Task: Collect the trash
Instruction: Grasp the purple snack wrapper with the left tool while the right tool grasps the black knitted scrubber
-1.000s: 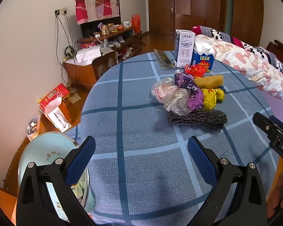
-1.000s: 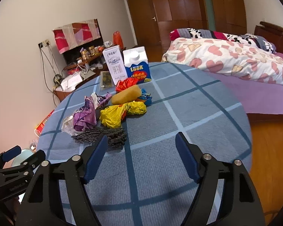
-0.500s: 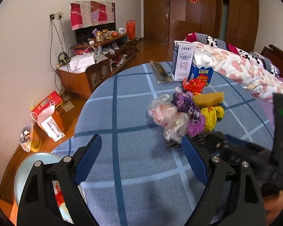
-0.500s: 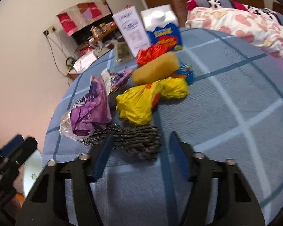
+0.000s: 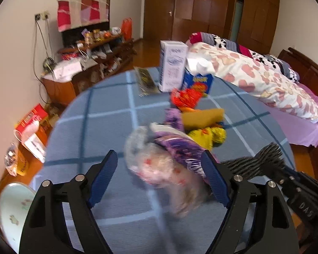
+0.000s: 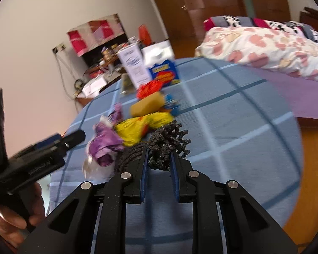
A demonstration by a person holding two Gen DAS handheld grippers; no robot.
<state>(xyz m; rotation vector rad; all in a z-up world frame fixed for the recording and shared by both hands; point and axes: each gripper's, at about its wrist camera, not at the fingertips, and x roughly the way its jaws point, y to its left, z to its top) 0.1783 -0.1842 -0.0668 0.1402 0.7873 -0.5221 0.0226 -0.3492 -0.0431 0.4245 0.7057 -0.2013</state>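
A heap of trash lies on the round table with the blue checked cloth (image 5: 108, 122). My left gripper (image 5: 159, 177) is open and its jaws are closing, with a clear plastic bag (image 5: 156, 167) between the blue pads, which do not press on it. Behind the bag lie a purple wrapper (image 5: 176, 146), a yellow wrapper (image 5: 209, 135), a tan sponge (image 5: 201, 116) and a red wrapper (image 5: 186, 98). My right gripper (image 6: 159, 163) has its jaws closing tight on a dark grey mesh net (image 6: 167, 139), pinched at its near end. The net (image 5: 258, 163) also shows at the right of the left wrist view.
A white carton (image 5: 172, 67) and a blue carton (image 5: 198, 80) stand at the table's far side beside a flat dark packet (image 5: 145, 81). A pale basin (image 5: 12, 207) sits on the floor at lower left. A bed (image 5: 265, 78) runs along the right.
The left gripper moved forward over the clear bag and narrowed. The right gripper narrowed and closed on the dark net, which now bunches up between its pads.
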